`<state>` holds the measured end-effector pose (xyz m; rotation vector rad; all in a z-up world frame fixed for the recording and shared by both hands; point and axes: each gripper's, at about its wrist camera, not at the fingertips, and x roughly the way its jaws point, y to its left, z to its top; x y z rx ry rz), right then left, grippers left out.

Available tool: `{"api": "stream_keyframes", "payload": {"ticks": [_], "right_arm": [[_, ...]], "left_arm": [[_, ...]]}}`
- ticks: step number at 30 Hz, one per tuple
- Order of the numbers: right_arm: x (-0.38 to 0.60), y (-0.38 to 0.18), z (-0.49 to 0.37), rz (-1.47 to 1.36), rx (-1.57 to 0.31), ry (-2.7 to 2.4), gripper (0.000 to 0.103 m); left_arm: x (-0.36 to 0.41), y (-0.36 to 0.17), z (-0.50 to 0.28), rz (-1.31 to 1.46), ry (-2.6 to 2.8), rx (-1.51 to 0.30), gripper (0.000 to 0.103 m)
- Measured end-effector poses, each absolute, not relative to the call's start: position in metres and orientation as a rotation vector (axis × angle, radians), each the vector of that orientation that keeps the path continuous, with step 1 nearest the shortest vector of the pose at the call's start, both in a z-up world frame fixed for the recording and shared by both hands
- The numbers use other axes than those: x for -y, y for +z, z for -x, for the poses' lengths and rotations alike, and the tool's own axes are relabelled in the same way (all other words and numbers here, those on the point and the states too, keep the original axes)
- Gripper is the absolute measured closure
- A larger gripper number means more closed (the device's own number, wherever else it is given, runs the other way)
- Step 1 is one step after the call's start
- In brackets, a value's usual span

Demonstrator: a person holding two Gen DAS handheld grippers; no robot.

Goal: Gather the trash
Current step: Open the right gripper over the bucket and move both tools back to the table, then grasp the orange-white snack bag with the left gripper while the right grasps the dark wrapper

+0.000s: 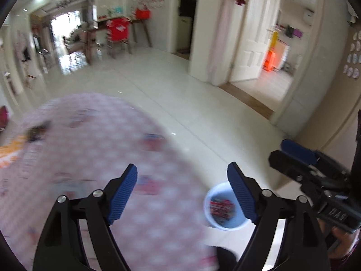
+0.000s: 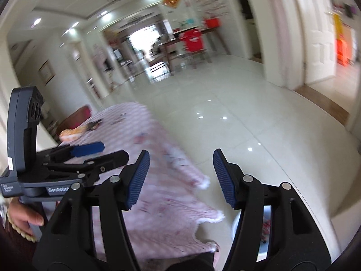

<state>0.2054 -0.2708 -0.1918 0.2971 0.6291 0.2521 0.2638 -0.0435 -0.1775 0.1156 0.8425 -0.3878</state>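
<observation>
Largest first: pale glossy tiled floor (image 1: 203, 103) running far toward a dining area with a red-draped chair (image 1: 118, 31), white doors at far right. Near and left, a worktop (image 2: 140, 203) under a pink patterned cloth with white fringe, heavily blurred in both views. On that cloth, small reddish scraps, probably wrappers: one near the right edge (image 1: 153, 141), another nearer the camera (image 1: 147, 186); at far left an orange bag (image 1: 10, 149) beside a dark item (image 1: 38, 131), too smeared to identify.

On the floor just right of the worktop's edge, a white bin (image 1: 224, 224) with red wrappers already inside (image 1: 222, 207); in the right wrist view only a sliver of its rim and contents visible behind the right finger.

Left gripper (image 1: 181, 195): jaws spread wide, nothing between the pads. Right gripper (image 2: 180, 179): jaws likewise wide apart and empty, held to the right of the left one, above the cloth's fringed edge and the floor.

Key relation for the coming move: remaining scraps lying ahead and slightly left of the left jaws, on the cloth; bin sitting low and to the right, half hidden behind the left gripper's right finger. Left hand judged nearer the scraps, right hand nearer the bin. Long axis of the scraps not readable through the blur. Likely next: reach forward onto the cloth, then swing right and down to the bin.
</observation>
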Motion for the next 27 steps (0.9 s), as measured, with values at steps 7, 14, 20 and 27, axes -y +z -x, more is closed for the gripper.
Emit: {"api": "stream_keyframes", "payload": {"ticks": [7,14,20,27], "right_arm": [[0.154,-0.17,-0.262,-0.164,-0.669,0.431,0.044],[0.047,-0.171,-0.318,-0.038,-0.714,0.542,0.035],[-0.02,-0.183,-0.37,0.061,-0.75,0.58,0.03],[-0.064,-0.207,-0.421,0.16,-0.804,0.556,0.03]], "left_arm": [[-0.084,-0.152,-0.281,-0.242,-0.162,-0.734,0.022],[-0.187,-0.16,-0.319,-0.402,-0.025,-0.7,0.022],[-0.233,-0.186,-0.346,-0.495,-0.006,-0.721,0.022],[-0.244,-0.205,-0.372,-0.596,-0.006,-0.749,0.022]]}}
